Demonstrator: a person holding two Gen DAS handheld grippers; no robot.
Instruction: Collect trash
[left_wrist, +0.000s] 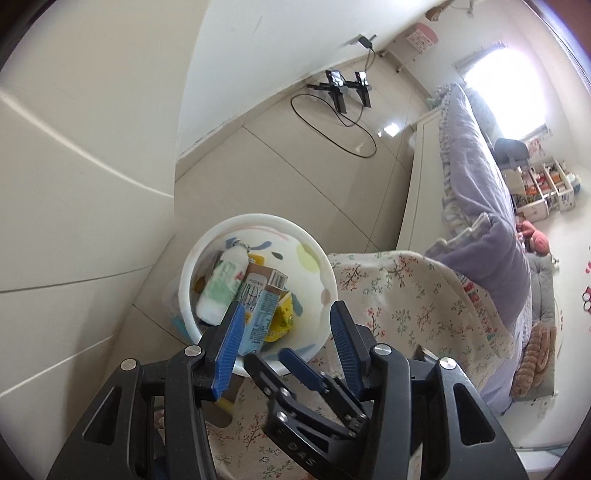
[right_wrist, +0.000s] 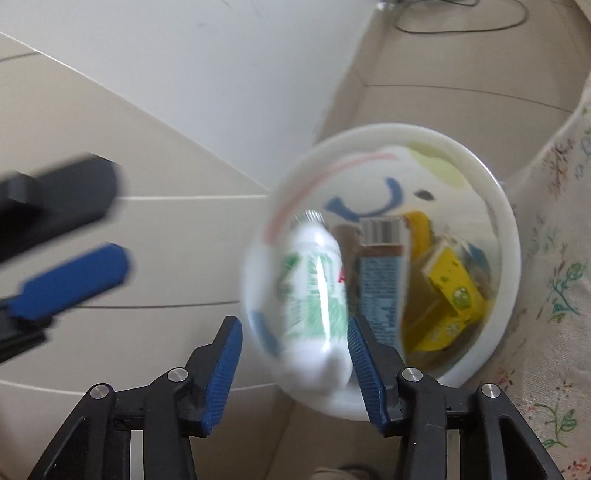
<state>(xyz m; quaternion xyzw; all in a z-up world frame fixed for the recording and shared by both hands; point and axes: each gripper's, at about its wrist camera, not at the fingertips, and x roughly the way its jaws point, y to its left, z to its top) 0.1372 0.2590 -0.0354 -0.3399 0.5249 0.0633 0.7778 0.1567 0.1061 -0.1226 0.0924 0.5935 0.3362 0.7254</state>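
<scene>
The left gripper (left_wrist: 286, 325) sits nearest the left wrist camera, jaws spread wide with nothing between them, above the near rim of the white bin (left_wrist: 192, 273). The right gripper (left_wrist: 295, 365) enters this view from below, its blue pads also apart. In the right wrist view the right gripper (right_wrist: 295, 354) is spread over the bin (right_wrist: 509, 236), gripping nothing. Inside the bin lie a white bottle with green label (right_wrist: 317, 291), a blue-and-brown carton (right_wrist: 380, 273) beside it, and a yellow carton (right_wrist: 454, 291) to the right. The bin stands on the tiled floor (left_wrist: 295, 166), just left of a floral cloth (left_wrist: 406, 295). A bed with a lilac cover (left_wrist: 476, 177) lies farther right.
</scene>
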